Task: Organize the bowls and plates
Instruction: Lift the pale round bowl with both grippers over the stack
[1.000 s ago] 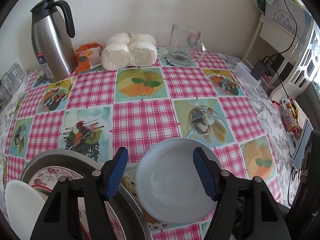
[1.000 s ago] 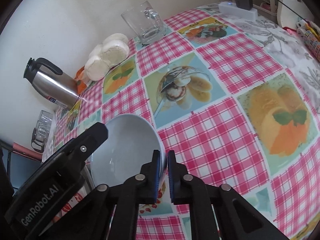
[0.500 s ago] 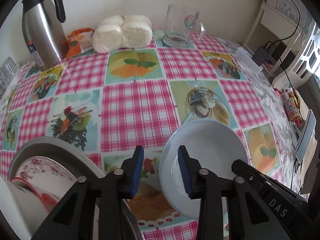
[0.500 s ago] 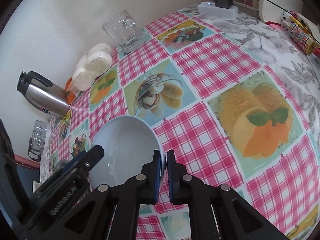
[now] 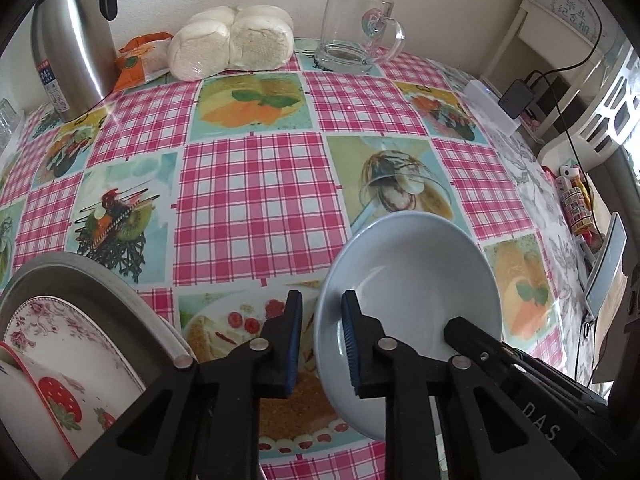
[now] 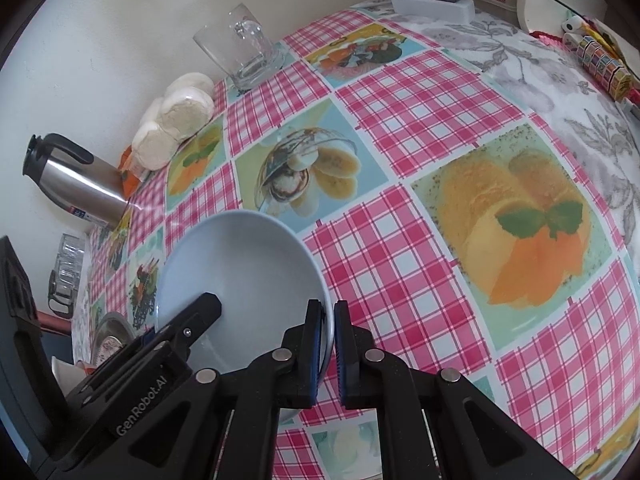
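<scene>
A pale blue bowl (image 5: 412, 280) is held tilted above the checked tablecloth; it also shows in the right wrist view (image 6: 240, 280). My right gripper (image 6: 327, 346) is shut on its right rim. My left gripper (image 5: 320, 336) straddles the bowl's left rim, one finger inside and one outside, with a gap still showing beside the rim. At lower left a metal basin (image 5: 100, 288) holds a floral plate (image 5: 68, 344) and a strawberry-patterned bowl (image 5: 40, 408).
A steel thermos jug (image 5: 74, 44), an orange packet (image 5: 142, 60), wrapped white buns (image 5: 232, 42) and a glass mug (image 5: 356, 32) stand along the back wall. A power strip with charger (image 5: 500, 104) lies at the table's right edge.
My left gripper has narrowed from wide open and shifted onto the bowl's left rim. The bowl, held by the right gripper, has moved right and slightly up.
</scene>
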The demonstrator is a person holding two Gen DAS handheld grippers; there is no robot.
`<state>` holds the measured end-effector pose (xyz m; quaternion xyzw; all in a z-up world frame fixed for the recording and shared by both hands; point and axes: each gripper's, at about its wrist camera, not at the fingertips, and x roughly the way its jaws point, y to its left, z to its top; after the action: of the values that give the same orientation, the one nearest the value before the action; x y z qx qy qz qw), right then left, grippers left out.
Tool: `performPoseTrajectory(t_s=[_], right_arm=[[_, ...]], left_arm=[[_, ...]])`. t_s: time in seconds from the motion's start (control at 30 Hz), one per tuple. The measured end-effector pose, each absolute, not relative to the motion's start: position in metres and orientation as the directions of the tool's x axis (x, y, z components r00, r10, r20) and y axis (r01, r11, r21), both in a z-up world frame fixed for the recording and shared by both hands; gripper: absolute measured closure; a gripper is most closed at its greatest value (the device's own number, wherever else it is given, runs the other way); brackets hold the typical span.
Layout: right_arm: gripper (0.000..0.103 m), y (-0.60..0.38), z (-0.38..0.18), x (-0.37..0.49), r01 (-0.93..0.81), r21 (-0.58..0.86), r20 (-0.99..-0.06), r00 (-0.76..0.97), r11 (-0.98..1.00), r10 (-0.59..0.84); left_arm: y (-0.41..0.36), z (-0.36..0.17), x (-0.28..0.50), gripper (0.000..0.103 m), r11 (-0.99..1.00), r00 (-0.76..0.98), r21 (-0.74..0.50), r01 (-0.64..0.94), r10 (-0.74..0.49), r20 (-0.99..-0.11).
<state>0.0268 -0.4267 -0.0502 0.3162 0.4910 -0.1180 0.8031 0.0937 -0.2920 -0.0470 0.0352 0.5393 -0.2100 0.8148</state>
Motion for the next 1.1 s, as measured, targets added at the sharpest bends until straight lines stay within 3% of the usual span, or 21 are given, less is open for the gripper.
performPoseTrajectory(t_s=[0.73, 1.1], right_arm=[[0.095, -0.426, -0.047, 0.026, 0.515, 0.350, -0.886, 0.453, 0.782, 0.099], [0.095, -0.427, 0.006, 0.009, 0.482, 0.382, -0.833, 0.550, 0.789, 0.068]], left_arm=[[-0.289, -0.040, 0.091, 0.087, 0.894, 0.307, -0.237, 0.379, -0.363, -0.880], [-0.277, 0.022, 0.079, 0.087, 0.868, 0.402, -0.277, 0.413, -0.447, -0.799]])
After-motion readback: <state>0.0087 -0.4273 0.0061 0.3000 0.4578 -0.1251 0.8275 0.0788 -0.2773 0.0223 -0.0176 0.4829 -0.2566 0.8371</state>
